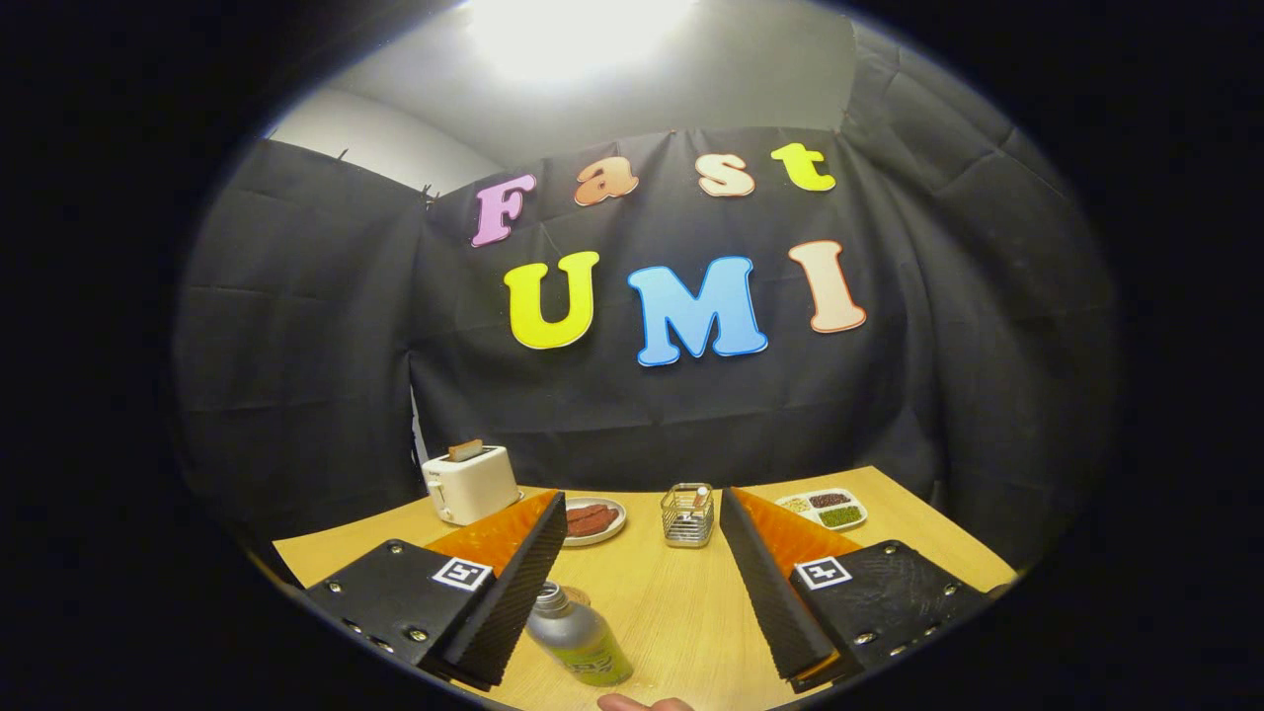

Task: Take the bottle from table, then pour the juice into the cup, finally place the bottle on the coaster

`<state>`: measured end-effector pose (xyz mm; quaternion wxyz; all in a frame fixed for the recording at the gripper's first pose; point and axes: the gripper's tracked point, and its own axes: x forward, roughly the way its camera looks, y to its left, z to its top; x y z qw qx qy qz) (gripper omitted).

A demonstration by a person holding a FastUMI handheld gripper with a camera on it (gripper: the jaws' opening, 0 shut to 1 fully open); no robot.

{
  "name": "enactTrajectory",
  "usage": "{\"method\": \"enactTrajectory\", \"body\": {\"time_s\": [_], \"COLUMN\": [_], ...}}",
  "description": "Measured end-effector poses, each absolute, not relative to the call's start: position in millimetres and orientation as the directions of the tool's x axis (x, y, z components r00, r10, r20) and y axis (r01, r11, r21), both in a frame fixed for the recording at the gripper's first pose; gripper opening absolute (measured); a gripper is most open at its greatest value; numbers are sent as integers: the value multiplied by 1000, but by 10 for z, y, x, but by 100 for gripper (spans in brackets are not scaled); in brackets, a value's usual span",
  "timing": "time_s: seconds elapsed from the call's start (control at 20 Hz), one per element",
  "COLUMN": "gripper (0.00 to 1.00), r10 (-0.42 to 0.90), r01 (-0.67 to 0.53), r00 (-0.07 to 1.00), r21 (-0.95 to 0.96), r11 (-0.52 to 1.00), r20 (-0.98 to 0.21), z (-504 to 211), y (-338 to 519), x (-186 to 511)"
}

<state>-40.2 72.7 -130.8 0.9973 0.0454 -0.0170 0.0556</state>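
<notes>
Hovering with fingers spread wide, gripper [642, 578] empty; small silver metal bottle with green label [578, 637] between fingers, beside left one. Probably rigid, slick, light; grasp labelled body.

A recording booth: black cloth wall [691, 415] behind a wooden table [671, 602] with toaster [469, 482]

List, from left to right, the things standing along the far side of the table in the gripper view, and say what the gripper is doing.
Toaster → plate → wire basket → divided tray. The gripper is open above the table, with the bottle beside its left finger.
</notes>
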Motion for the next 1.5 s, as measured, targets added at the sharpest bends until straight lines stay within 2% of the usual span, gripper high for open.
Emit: {"method": "enactTrajectory", "body": {"time_s": [0.25, 0.55, 0.8, 1.35, 1.4, 1.5], "gripper": [96, 96, 96, 96, 89, 85], "r10": [90, 70, 19, -2, -3, 10], "r01": [-94, -68, -17, 5, 5, -10], "r00": [995, 997, 999, 998, 998, 998], "r21": [64, 65, 78, 46, 37, -4], "r11": [994, 996, 997, 999, 999, 1000], "r20": [50, -17, -32, -62, -62, -67], "z": [-1718, -2241, -2493, -2794, -2794, -2750], "y": [1094, 1345, 1342, 1399, 1421, 1475], "x": [-467, -200, 59, 308, 342, 378]}}
